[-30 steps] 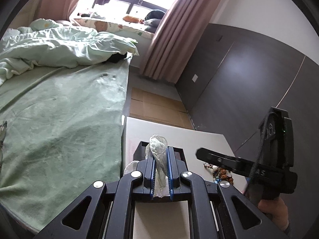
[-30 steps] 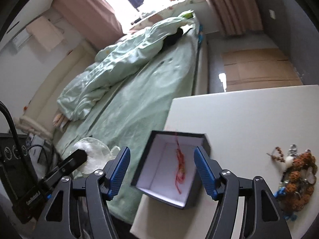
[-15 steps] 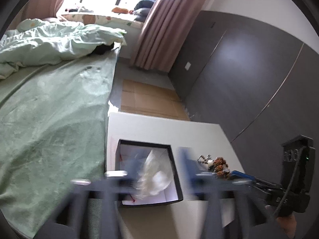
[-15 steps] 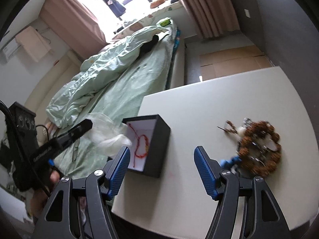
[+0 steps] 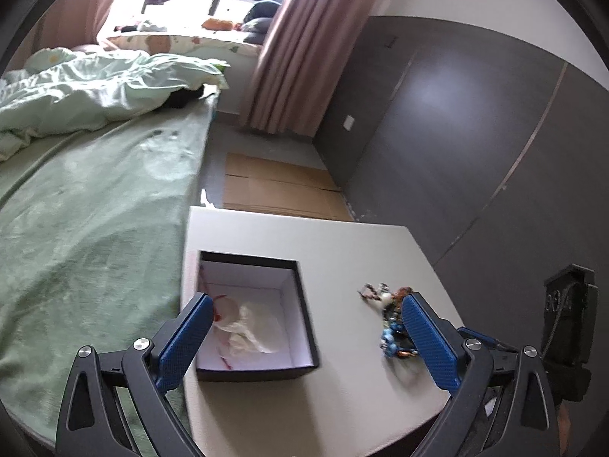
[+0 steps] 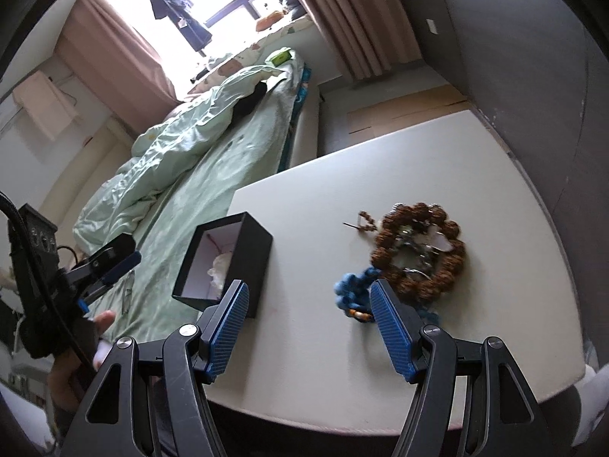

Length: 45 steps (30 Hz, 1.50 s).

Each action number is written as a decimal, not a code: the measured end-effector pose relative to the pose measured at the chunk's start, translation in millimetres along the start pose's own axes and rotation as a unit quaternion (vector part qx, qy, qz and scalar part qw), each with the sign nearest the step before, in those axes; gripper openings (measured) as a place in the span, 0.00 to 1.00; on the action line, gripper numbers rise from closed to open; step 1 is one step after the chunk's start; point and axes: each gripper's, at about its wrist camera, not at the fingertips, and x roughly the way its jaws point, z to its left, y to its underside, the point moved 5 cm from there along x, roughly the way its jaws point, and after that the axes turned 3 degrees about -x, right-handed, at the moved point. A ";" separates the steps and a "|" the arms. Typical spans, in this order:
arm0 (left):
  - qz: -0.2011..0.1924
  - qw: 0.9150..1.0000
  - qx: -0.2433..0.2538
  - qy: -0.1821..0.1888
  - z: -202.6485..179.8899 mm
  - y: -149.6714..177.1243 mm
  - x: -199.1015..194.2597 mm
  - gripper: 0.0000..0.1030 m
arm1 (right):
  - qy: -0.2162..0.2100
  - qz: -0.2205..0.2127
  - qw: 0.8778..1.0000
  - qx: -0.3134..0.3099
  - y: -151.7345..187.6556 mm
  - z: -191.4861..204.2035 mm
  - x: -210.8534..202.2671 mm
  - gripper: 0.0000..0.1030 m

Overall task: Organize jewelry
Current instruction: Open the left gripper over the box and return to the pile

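A black box with a white inside stands on the white table. A clear plastic pouch and a red string bracelet lie inside it. My left gripper is open and empty above the box's near edge. A pile of jewelry, brown beads, silver pieces and blue beads, lies right of the box; it also shows in the left wrist view. My right gripper is open and empty, just short of the blue beads.
A bed with a green sheet runs along the table's left side. Flat cardboard lies on the floor beyond the table. A dark panelled wall stands to the right. Curtains hang by the window.
My left gripper opened and let the plastic pouch drop into the box, then drew back. My right gripper moved right, from over the box towards the jewelry pile.
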 end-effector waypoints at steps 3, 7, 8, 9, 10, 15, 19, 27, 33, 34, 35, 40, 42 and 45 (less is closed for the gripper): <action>0.003 1.000 0.011 0.012 -13.5 3.3 1.3 0.96 | 0.012 -0.011 1.000 0.011 1.4 -10.2 -8.4 0.81; 0.005 0.999 0.031 0.019 -31.7 7.6 3.5 0.96 | 0.029 -0.040 0.998 0.038 -0.9 -31.7 -27.9 0.96; 0.006 0.999 0.037 0.019 -36.5 9.2 4.6 0.96 | 0.033 -0.043 0.998 0.039 -1.1 -34.8 -30.1 0.97; 0.007 0.999 0.040 0.019 -40.1 10.8 5.1 0.96 | 0.039 -0.047 0.997 0.041 -1.0 -39.3 -34.4 0.98; 0.010 0.999 0.043 0.021 -45.1 12.8 7.4 0.96 | 0.043 -0.051 0.997 0.043 -0.6 -43.7 -38.1 0.99; 0.028 0.998 0.061 0.020 -64.0 22.8 18.0 0.96 | 0.055 -0.058 0.995 0.055 4.8 -60.5 -47.5 1.00; 0.041 0.996 0.071 0.021 -75.7 31.1 26.6 0.96 | 0.061 -0.065 0.994 0.068 10.9 -76.2 -55.7 1.00; 0.058 0.994 0.078 0.041 -98.7 45.3 47.0 0.96 | 0.068 -0.075 0.992 0.071 21.2 -102.8 -70.1 1.00; 0.064 0.994 0.076 0.042 -109.6 50.4 64.6 0.96 | 0.067 -0.084 0.991 0.076 27.0 -120.4 -79.4 1.00; 0.066 0.994 0.074 0.040 -109.7 51.0 68.3 0.96 | 0.066 -0.086 0.991 0.077 27.8 -122.9 -80.4 1.00; 0.068 0.994 0.072 0.040 -109.5 51.7 71.6 0.94 | 0.066 -0.087 0.991 0.078 28.3 -125.7 -81.2 1.00; 0.105 0.992 0.065 0.030 -106.0 62.7 97.9 0.76 | 0.066 -0.092 0.990 0.081 30.7 -136.9 -83.6 0.99; 0.119 0.991 0.058 0.028 -103.2 67.3 107.7 0.71 | 0.064 -0.090 0.990 0.085 32.1 -141.7 -82.4 0.99; 0.140 0.989 0.040 0.021 -95.4 74.6 122.1 0.60 | 0.063 -0.086 0.990 0.090 33.4 -145.9 -79.2 0.99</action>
